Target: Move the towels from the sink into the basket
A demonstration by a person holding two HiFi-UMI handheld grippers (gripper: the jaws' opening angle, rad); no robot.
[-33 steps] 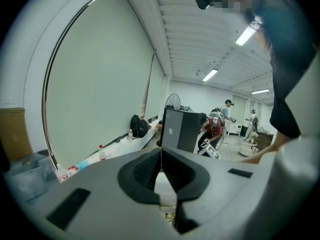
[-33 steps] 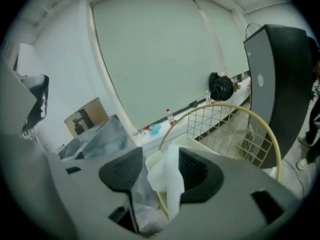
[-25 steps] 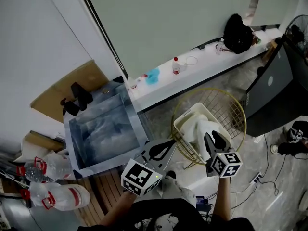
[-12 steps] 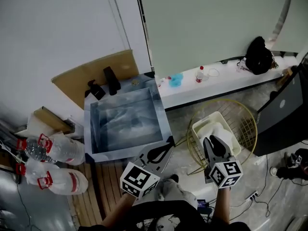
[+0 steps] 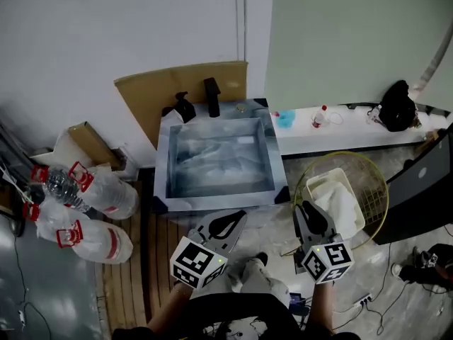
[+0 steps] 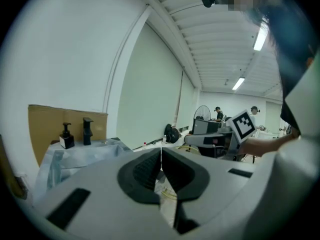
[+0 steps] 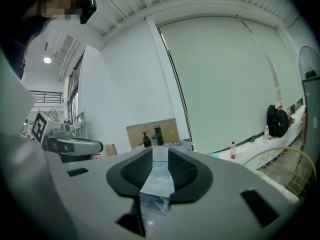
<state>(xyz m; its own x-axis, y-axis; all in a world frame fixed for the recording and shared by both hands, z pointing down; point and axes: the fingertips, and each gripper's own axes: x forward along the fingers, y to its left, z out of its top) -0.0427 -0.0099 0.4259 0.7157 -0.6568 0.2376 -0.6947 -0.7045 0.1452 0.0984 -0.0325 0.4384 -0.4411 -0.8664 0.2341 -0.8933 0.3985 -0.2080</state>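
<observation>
White towels (image 5: 341,202) already lie in the round gold wire basket (image 5: 381,190); whether the marbled blue-grey sink (image 5: 164,163) holds more is unclear. My left gripper (image 5: 233,219) has its jaws clenched, empty; my right gripper (image 5: 308,211) has just been closing its jaws, now narrowly apart, with nothing between them.

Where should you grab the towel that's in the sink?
Pinch a raised fold near the middle of the towel, coming straight down from above: it seems to lie crumpled low in the sink, whose walls would block a sideways reach.
</observation>
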